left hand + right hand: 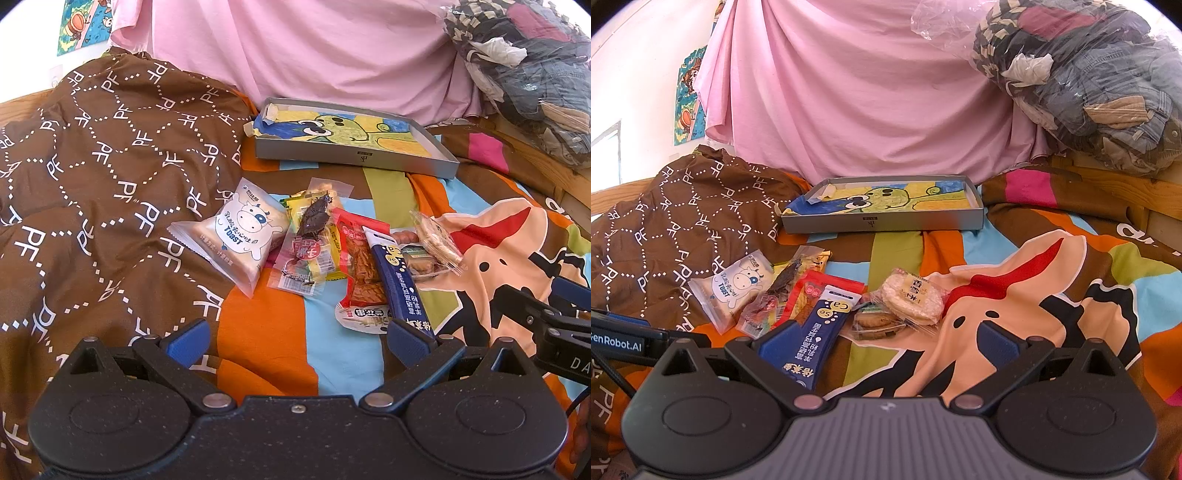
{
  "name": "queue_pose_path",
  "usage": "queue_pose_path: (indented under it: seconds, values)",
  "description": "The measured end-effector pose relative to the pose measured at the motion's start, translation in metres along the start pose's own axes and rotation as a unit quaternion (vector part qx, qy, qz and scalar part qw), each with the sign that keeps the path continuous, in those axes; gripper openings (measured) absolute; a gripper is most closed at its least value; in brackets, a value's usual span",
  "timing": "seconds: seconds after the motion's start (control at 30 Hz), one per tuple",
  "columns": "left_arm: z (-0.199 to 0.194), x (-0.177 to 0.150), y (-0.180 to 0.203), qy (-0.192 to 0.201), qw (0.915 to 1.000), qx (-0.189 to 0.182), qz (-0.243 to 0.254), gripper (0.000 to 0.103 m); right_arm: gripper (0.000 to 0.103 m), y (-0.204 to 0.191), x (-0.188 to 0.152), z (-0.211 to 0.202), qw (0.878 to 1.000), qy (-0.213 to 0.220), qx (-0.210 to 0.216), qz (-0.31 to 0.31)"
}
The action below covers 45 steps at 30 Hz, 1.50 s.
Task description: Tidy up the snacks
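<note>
Several snack packets lie in a loose row on the bed: a white toast packet (236,236) (733,291), a clear packet with a dark snack (306,240) (775,295), a red packet (360,258) (809,299), a dark blue stick packet (399,280) (816,332), a rice cracker packet (436,236) (912,299) and a biscuit packet (877,323). A grey shallow box (354,157) (886,221) with a drawing inside sits behind them. My left gripper (297,338) is open, short of the packets. My right gripper (886,341) is open, its left finger beside the blue packet.
A brown patterned quilt (92,177) (683,221) is bunched at the left. A pink sheet (314,48) hangs behind. A plastic bag of clothes (1089,85) sits at the back right by a wooden bed rail (1115,184). The colourful bedsheet (1034,295) spreads to the right.
</note>
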<state>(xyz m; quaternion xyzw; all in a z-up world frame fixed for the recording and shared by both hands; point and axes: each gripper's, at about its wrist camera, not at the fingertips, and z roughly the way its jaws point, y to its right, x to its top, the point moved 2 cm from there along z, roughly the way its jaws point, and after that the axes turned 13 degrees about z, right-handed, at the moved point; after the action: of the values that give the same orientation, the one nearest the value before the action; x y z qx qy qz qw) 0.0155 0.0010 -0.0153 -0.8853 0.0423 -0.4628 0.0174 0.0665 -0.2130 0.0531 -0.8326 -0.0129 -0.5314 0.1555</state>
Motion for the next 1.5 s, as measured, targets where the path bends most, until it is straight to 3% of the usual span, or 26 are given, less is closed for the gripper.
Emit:
queue_pose_path:
  seconds: [0.3, 0.43, 0.53, 0.73, 0.9, 1.13, 1.2, 1.33, 1.5]
  values:
    - [0.003, 0.003, -0.001, -0.007, 0.9998, 0.017, 0.002, 0.102, 0.103, 0.003, 0.005, 0.001, 1.000, -0.004, -0.017, 0.011]
    - [0.011, 0.014, -0.005, -0.015, 0.9994, 0.031, 0.009, 0.102, 0.103, 0.000, 0.008, 0.008, 1.000, -0.016, -0.004, -0.009]
    - [0.020, 0.026, -0.013, -0.022, 0.9996, 0.018, 0.009, 0.102, 0.103, -0.008, 0.010, 0.017, 0.999, -0.023, 0.009, -0.033]
    - [0.045, 0.052, -0.024, -0.049, 0.9976, 0.004, 0.049, 0.101, 0.103, -0.027, 0.014, 0.045, 0.994, -0.056, 0.033, -0.089]
    - [0.061, 0.061, -0.031, -0.065, 0.9969, 0.004, 0.044, 0.101, 0.103, -0.042, 0.005, 0.078, 0.987, -0.107, 0.038, -0.116]
    - [0.076, 0.063, -0.022, -0.081, 0.9950, -0.005, 0.058, 0.101, 0.102, -0.036, -0.002, 0.099, 0.982, -0.160, 0.018, -0.098]
    - [0.079, 0.064, -0.017, -0.086, 0.9945, -0.013, 0.058, 0.101, 0.101, -0.029, -0.001, 0.102, 0.981, -0.173, 0.019, -0.091]
    - [0.085, 0.066, -0.006, -0.094, 0.9927, -0.027, 0.070, 0.101, 0.088, -0.021, 0.000, 0.102, 0.978, -0.183, 0.023, -0.098]
    - [0.086, 0.068, 0.005, -0.093, 0.9918, -0.039, 0.078, 0.101, 0.080, -0.014, 0.005, 0.105, 0.976, -0.195, 0.060, -0.077]
